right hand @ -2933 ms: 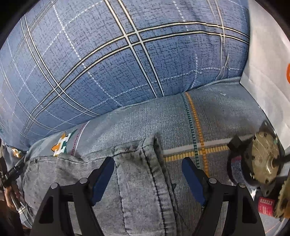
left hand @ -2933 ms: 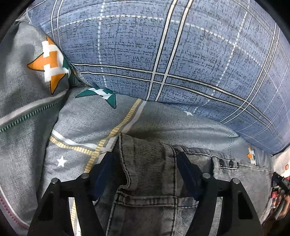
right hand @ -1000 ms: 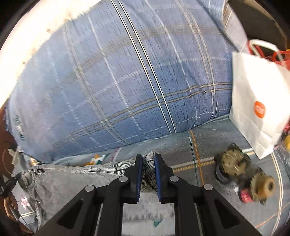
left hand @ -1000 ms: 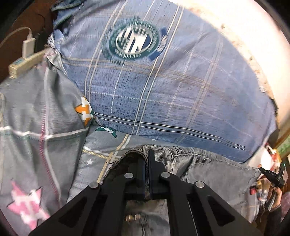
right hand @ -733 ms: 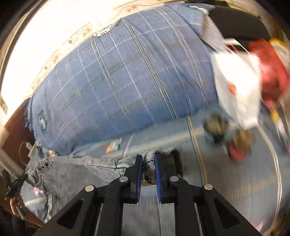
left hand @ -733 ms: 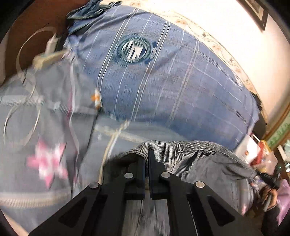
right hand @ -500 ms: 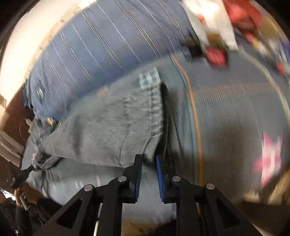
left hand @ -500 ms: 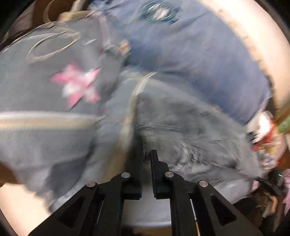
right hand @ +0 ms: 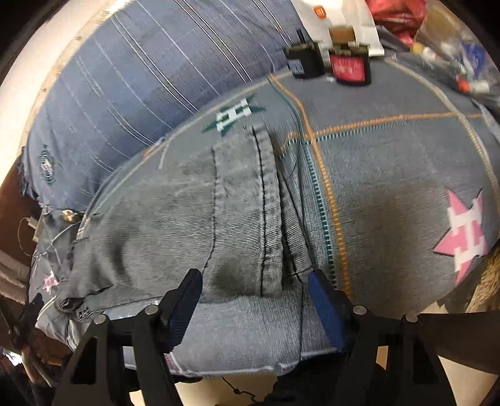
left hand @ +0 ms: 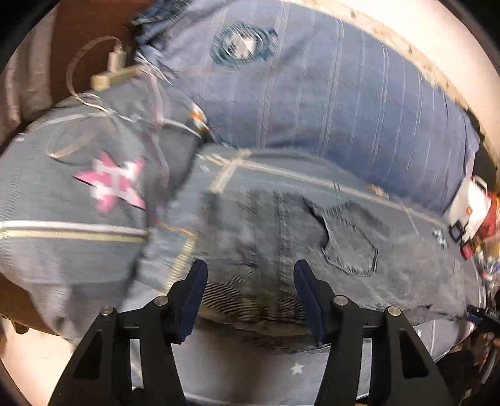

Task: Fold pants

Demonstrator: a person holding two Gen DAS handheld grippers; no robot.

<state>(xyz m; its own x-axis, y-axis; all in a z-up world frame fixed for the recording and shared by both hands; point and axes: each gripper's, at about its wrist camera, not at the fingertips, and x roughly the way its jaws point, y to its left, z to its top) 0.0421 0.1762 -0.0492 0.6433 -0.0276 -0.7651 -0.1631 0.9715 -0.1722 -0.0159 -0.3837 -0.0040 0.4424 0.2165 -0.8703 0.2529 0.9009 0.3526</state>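
**A:** Pants (left hand: 281, 246) — grey denim, lying flat on the bed (left hand: 62, 218), folded over on themselves, out at twelve o'clock from the left gripper (left hand: 250, 290). A back pocket (left hand: 350, 246) shows at about two o'clock from those fingers.

**B:** And the left fingers (left hand: 193, 290)?

**A:** Spreading apart as we speak, with a clear gap. Denim lies beyond and below the gap, but neither pad presses on it. The picture is blurred, so the finer detail is lost.

**B:** Over on the right wrist view?

**A:** Same story. The right gripper (right hand: 256, 299) is opening too, fingers (right hand: 325, 306) well apart, nothing pinched. The hem (right hand: 265, 212) of a pant leg runs from just ahead of the gap up toward twelve o'clock, its dark stitch line plain to see. A loose dark thread (right hand: 301, 281) trails down beside the right-hand finger.

**B:** What surrounds it all?

**A:** A grey bedspread with pink stars (right hand: 462, 231) and orange lines. A big blue plaid pillow (left hand: 328, 103) fills the eleven-to-one stretch behind the pants. In the right view, a red-labelled box (right hand: 348, 67) and a dark one (right hand: 304, 61) sit up near one o'clock — with a white paper bag (right hand: 318, 15) behind them. In the left view, a power strip (left hand: 112, 75) with a cable lies at ten o'clock.
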